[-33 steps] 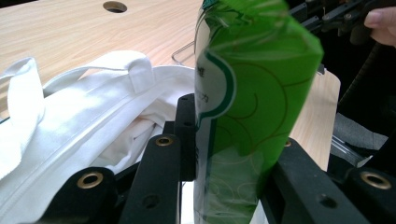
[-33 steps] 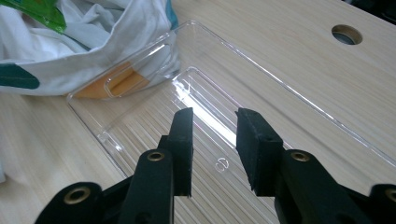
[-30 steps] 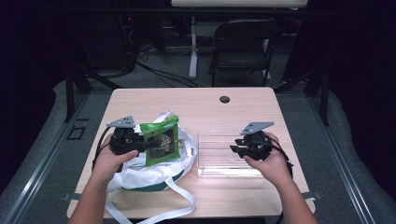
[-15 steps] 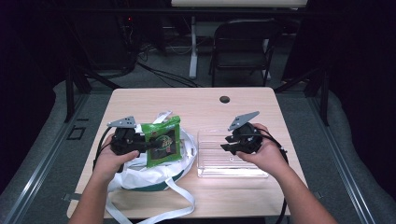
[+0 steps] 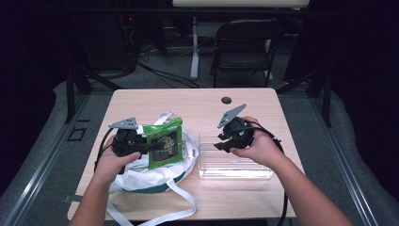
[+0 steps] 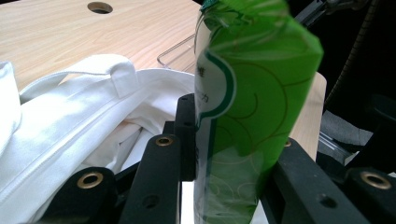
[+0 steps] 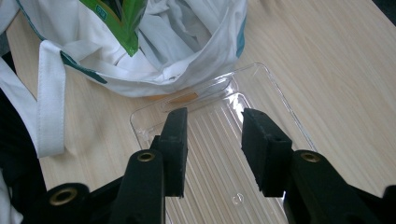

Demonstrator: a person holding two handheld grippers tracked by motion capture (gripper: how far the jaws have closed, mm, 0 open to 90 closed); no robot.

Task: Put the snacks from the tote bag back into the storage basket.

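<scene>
We see a pale wooden surface with a round hole at its far edge; a white cloth bag lies near left, a clear plastic tray right.

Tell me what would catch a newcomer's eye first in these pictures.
The bright green snack packet stands out, clamped in the left gripper above the open white cloth bag at the table's left. Beside the bag lies a clear plastic tray, with the right gripper above it, nothing between its jaws, which have just been opening.

Wood table w/ hole; folding chair behind, cables on floor.
</scene>
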